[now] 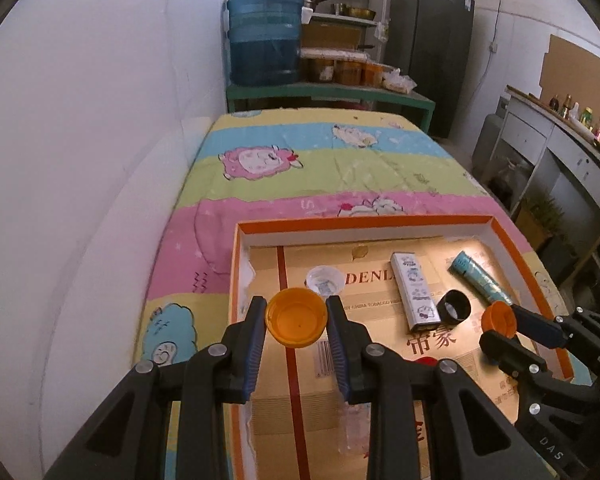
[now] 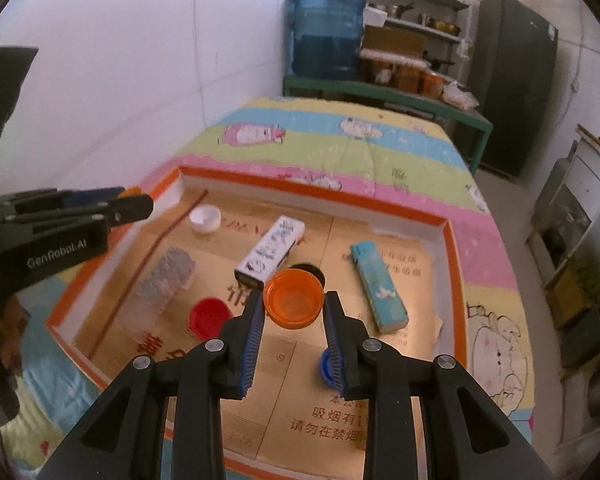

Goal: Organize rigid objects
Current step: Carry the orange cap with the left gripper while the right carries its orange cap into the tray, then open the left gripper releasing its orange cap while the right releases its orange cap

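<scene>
My left gripper (image 1: 296, 312) is shut on a yellow-orange cap (image 1: 296, 318), held above the left part of the orange-rimmed tray (image 1: 364, 222). My right gripper (image 2: 294, 306) is shut on a darker orange cap (image 2: 293, 298), held above the tray's middle; it also shows in the left wrist view (image 1: 500, 320). On the tray's cardboard floor lie a white patterned box (image 2: 270, 254), a teal box (image 2: 378, 286), a black cap (image 1: 454, 306), a white cap (image 2: 205, 218), a red cap (image 2: 208, 316), a blue cap (image 2: 326, 366) and a clear plastic piece (image 2: 166, 276).
The tray lies on a striped cartoon quilt (image 1: 320, 160) on a bed against the white wall. Behind the bed stand a blue water jug (image 1: 265, 38) on a green bench, shelves and a dark fridge (image 1: 432, 48). A counter (image 1: 560, 148) runs along the right.
</scene>
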A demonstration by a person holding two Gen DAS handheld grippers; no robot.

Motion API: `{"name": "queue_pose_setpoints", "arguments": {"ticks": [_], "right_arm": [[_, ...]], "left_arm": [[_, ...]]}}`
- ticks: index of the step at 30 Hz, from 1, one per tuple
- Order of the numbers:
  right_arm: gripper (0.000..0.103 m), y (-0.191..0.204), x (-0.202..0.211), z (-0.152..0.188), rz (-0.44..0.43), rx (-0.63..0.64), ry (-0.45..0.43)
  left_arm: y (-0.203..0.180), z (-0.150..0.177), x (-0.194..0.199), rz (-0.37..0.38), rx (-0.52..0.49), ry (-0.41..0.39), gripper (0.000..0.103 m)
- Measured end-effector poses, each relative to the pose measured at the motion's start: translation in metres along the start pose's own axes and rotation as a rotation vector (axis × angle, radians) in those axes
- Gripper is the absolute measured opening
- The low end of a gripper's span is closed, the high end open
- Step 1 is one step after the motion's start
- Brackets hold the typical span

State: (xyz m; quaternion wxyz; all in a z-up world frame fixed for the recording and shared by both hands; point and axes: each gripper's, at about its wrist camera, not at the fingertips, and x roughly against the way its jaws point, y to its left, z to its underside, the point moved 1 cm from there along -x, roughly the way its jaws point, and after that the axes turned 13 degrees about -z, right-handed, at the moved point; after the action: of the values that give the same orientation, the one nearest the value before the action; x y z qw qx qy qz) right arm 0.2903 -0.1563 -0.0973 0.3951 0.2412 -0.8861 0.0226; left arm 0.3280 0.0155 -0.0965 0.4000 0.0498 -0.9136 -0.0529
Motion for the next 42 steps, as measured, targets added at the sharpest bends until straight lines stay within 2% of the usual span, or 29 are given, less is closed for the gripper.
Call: {"name": "queue_pose_setpoints", "arguments": {"ticks": [18, 28, 40, 42], "right_arm": [[0.03, -0.005, -0.027, 0.011, -0.031, 0.014, 0.05], [0.031, -0.003, -0.037, 0.013, -0.039, 0.014, 0.079], [0.031, -0.003, -0.037, 0.014, -0.04, 0.024, 0.072], [0.033, -0.003, -0.037, 0.014, -0.041, 0.022, 0.071]], "left_arm": [[-0.011, 0.002, -0.035, -0.011, -0.033, 0.058, 0.031], [-0.012, 0.004, -0.04, -0.002, -0.04, 0.078, 0.031], [-0.011, 0.005, -0.042, 0.022, -0.027, 0.095, 0.031], [-0.011, 0.005, -0.042, 0.028, -0.022, 0.094, 0.035]]}}
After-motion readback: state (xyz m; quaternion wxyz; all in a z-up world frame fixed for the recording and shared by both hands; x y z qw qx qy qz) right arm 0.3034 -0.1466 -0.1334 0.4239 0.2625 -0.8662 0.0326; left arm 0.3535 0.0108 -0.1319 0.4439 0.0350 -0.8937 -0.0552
